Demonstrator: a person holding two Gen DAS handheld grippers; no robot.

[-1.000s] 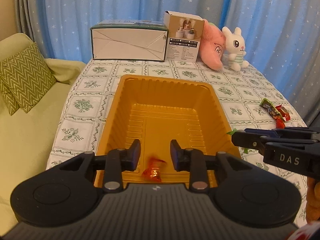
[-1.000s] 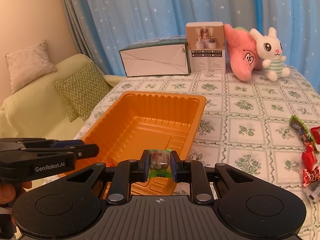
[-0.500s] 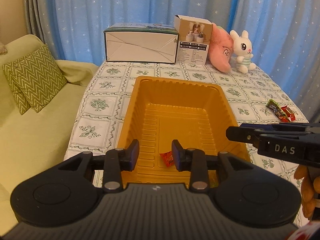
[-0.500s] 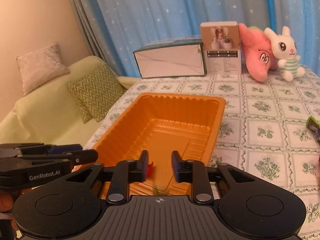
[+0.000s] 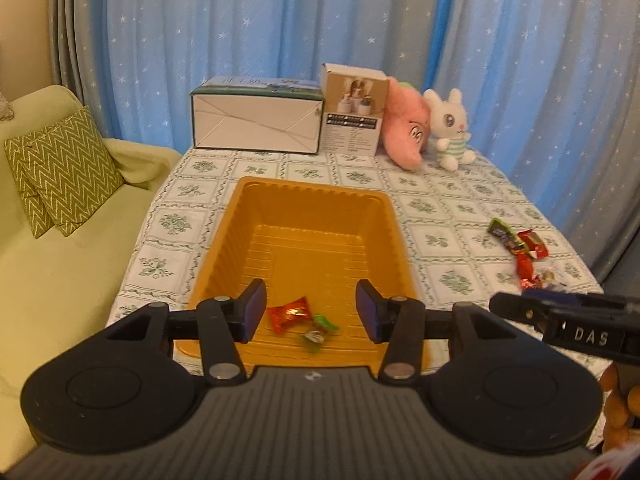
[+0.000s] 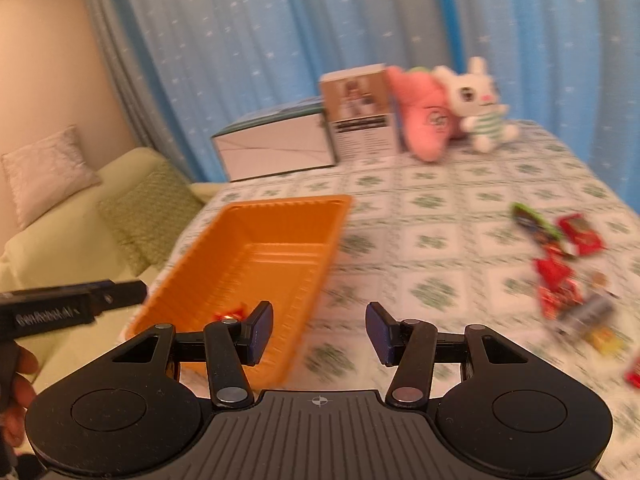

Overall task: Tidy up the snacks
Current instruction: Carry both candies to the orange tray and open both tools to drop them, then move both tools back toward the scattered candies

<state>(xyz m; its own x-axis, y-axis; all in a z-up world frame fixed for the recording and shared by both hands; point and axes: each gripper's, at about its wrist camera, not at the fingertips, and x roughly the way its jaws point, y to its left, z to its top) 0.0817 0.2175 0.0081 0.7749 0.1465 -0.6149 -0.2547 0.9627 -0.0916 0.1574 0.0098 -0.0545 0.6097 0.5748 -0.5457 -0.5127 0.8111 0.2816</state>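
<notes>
Both candies now lie in the orange tray (image 5: 308,208): from the left wrist, the red candy (image 5: 289,313) and green candy (image 5: 318,330) rest near its front wall, below the left gripper (image 5: 310,314), whose jaws have spread wide and empty. From the right wrist, blurred, the right gripper (image 6: 318,332) has released and swung right of the tray, jaws wide apart, toward the loose snacks (image 6: 558,276) on the tablecloth (image 6: 432,200).

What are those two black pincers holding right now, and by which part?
Nothing. The left gripper and right gripper both stand wide open and empty; a red candy and a green candy lie loose in the orange tray.
</notes>
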